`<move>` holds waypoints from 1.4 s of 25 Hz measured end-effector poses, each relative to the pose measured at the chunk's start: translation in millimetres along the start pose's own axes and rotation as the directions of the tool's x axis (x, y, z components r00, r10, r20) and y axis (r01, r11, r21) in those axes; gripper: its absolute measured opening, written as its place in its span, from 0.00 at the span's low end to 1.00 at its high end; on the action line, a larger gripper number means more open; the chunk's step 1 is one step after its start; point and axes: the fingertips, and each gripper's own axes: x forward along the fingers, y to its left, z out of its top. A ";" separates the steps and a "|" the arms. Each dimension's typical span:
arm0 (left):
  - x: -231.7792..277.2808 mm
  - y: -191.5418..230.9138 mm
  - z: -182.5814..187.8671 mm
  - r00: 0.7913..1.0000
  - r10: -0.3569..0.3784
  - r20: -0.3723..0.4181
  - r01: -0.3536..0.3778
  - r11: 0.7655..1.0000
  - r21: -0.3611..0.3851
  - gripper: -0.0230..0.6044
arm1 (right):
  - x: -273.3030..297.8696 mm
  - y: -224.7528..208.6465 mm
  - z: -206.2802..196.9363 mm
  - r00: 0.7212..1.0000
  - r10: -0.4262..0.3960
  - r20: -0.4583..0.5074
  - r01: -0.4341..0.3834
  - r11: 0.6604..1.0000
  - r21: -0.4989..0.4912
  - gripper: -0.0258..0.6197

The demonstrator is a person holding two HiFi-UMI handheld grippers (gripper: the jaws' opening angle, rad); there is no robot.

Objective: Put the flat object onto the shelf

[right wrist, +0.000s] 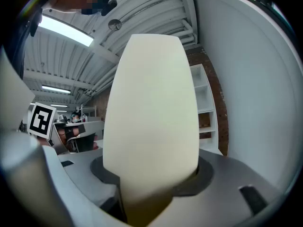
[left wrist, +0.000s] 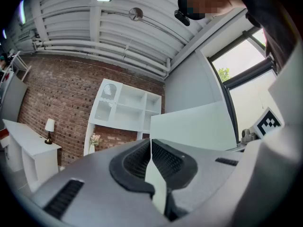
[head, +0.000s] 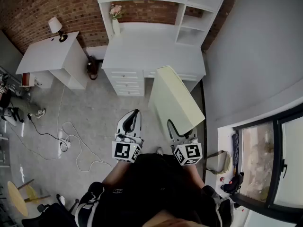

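The head view alone gives the layout: the flat object (head: 175,100), a smooth cream board with rounded corners, hangs tilted just in front of the white desk (head: 151,51), its far end reaching the desk's front edge. Its near end is clamped in the right gripper (head: 173,128). That gripper's own view shows little beyond the board's matte face, which bulges up from between the 2 jaws. The left gripper view shows the left gripper (left wrist: 151,148) with its black ribbed pads pressed together on nothing. It also faces the boxy white shelf (left wrist: 128,110) above the desk, against rough red brick.
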 end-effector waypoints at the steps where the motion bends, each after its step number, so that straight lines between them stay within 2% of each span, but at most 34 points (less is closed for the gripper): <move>1: -0.9 1.2 -3.5 1.000 0.006 -0.003 -0.006 1.000 -0.004 0.06 | 0.2 0.0 -0.3 1.000 -0.001 -0.001 0.001 1.000 0.001 0.48; 14: 0.9 -3.6 -10.4 1.000 0.017 -0.015 -0.018 1.000 -0.010 0.06 | -3.7 -6.7 -0.1 1.000 0.004 0.003 -0.004 1.000 0.003 0.47; 18: 5.0 -9.5 -13.7 0.999 0.026 -0.022 -0.026 1.000 -0.010 0.06 | -7.2 -14.6 0.7 1.000 0.016 0.009 -0.017 0.999 0.041 0.48; 30: 42.8 -29.2 -22.2 0.996 0.091 -0.026 -0.091 0.996 0.004 0.06 | -1.1 -68.6 -2.5 0.996 0.088 -0.011 -0.088 0.996 -0.001 0.48; 35: 62.9 -9.1 -30.7 0.991 0.121 -0.059 -0.120 0.993 0.018 0.06 | 30.2 -83.7 -1.7 0.995 0.102 -0.010 -0.101 0.995 0.020 0.48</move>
